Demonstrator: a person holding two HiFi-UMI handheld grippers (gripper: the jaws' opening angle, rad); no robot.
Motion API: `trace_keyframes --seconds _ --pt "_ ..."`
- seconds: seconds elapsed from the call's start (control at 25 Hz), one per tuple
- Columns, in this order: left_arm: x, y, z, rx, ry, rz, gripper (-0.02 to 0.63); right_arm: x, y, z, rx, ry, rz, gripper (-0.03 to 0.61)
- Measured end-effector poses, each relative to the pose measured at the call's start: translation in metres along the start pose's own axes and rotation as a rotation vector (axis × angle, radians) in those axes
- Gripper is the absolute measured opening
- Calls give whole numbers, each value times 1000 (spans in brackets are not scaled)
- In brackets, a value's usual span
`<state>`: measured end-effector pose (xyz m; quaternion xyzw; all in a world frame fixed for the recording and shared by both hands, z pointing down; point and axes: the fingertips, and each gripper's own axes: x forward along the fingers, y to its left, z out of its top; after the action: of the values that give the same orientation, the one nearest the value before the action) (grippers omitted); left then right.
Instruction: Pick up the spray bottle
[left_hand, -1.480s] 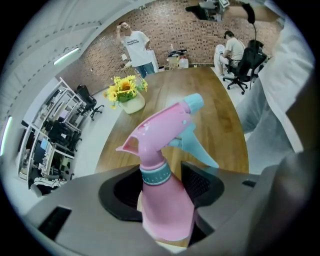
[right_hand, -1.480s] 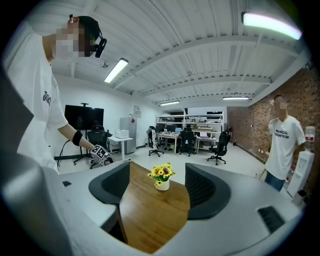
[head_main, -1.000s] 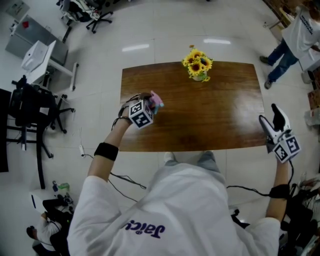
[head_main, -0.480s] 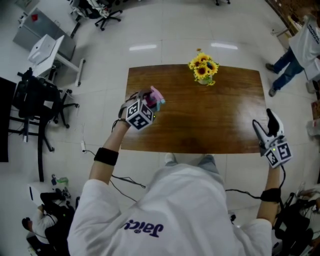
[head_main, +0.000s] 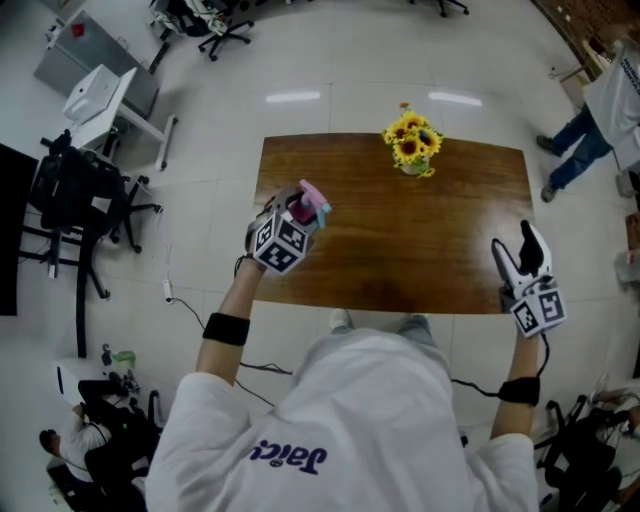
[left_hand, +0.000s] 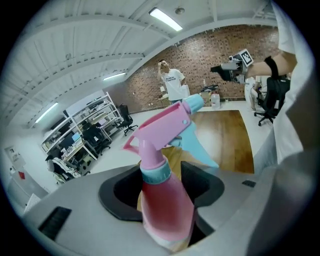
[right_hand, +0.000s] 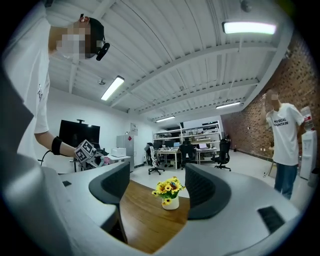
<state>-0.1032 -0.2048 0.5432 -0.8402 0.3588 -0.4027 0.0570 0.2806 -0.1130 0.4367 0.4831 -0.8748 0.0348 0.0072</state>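
Observation:
My left gripper (head_main: 298, 215) is shut on a pink spray bottle (head_main: 311, 196) with a pale blue collar and nozzle, held above the left part of the brown wooden table (head_main: 430, 250). In the left gripper view the bottle (left_hand: 167, 200) stands tilted between the dark pads (left_hand: 202, 182), its trigger head pointing right. My right gripper (head_main: 520, 255) hovers open at the table's right front corner with nothing between its fingers. The right gripper view (right_hand: 157, 192) looks level across the tabletop.
A small pot of sunflowers (head_main: 412, 145) stands at the table's far edge, also seen as flowers (right_hand: 169, 189) beyond the right jaws. Black office chairs (head_main: 80, 205) and a white desk (head_main: 100, 100) lie to the left. A person (head_main: 600, 110) stands at the far right.
The left gripper has risen and rolled with the spray bottle in it, lifting it off the table. The right gripper has drifted inward toward the table's right front corner.

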Motion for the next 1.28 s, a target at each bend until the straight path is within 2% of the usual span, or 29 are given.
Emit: trace_keyframes --seconds 0.24,0.48,0.68,0.88,1.04,1.28 --pt "-7 3 6 -85 -65 40 249 16 10 -10 36 -27 0 357" --pt "-29 14 19 -219 -131 129 249 32 13 -22 19 -21 -9 357" --pt "-42 11 27 -296 -199 180 249 51 28 -27 37 -32 5 357" --pt "-48 6 36 -333 -267 216 249 68 33 -30 73 -62 -1 357" --pt "-56 2 46 -356 -353 272 249 79 35 -33 92 -73 -6 357" --pt "-58 -10 57 -379 -427 335 249 90 38 -35 76 -84 -36 357"
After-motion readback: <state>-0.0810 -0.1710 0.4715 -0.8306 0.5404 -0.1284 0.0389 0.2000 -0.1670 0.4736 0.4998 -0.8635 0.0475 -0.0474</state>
